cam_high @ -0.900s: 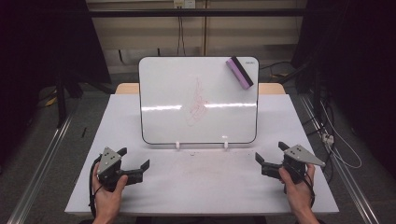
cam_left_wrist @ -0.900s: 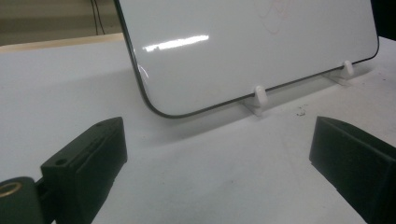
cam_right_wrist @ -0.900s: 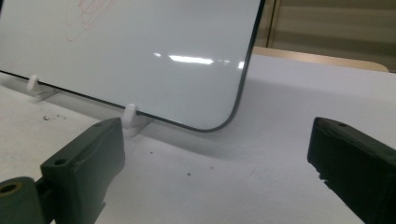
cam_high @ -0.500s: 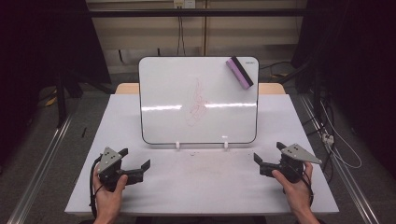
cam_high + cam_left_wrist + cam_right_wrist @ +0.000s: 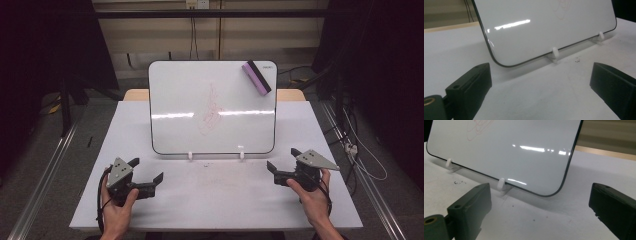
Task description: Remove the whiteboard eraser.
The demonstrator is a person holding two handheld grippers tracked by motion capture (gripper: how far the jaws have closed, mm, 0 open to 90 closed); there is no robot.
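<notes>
Resting empty and spread before the whiteboard (image 5: 212, 107), both grippers (image 5: 148, 170) (image 5: 281, 167); its eraser (image 5: 256, 77) looks light, best pinched across its sides.

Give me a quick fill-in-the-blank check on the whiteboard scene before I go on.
1. The purple-and-black eraser sits at the upright white rectangular whiteboard's top ____ corner in the high view.
2. The scribble on the board is ____ in colour.
3. The left gripper and right gripper both have their jaws ____.
4. The board stands on two small ____ plastic feet.

Missing words: right; red; open; white
</notes>
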